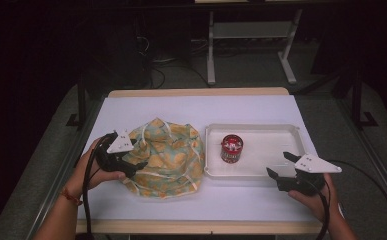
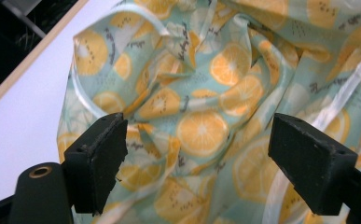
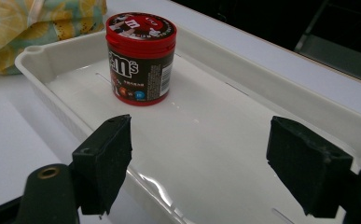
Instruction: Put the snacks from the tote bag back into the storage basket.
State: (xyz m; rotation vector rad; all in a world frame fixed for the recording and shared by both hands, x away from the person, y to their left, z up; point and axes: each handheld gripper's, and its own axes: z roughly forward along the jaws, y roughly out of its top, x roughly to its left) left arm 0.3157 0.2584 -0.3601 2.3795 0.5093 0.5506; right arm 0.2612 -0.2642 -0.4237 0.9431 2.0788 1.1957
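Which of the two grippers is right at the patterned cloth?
The left gripper: its open fingers reach over the orange-slice cloth. The right gripper, also open, is at the white tray holding the candy tub.

cloth (image 1: 167, 156) left on table (image 1: 196, 107) | tray (image 1: 261, 131) right, seemingly touching | can (image 1: 231, 148) in tray's left

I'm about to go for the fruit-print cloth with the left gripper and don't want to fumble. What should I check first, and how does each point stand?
1. Left gripper open: ok, jaws wide apart.
2. Cloth between the jaws: ok, folds lie in the gap.
3. Jaws touching the cloth: cannot tell.
4. Right gripper free: ok, open and holding nothing.
5. Candy tub upright in the white tray: ok.
6. Cloth apart from the tray: cannot tell, its edge lies at the tray's left rim.
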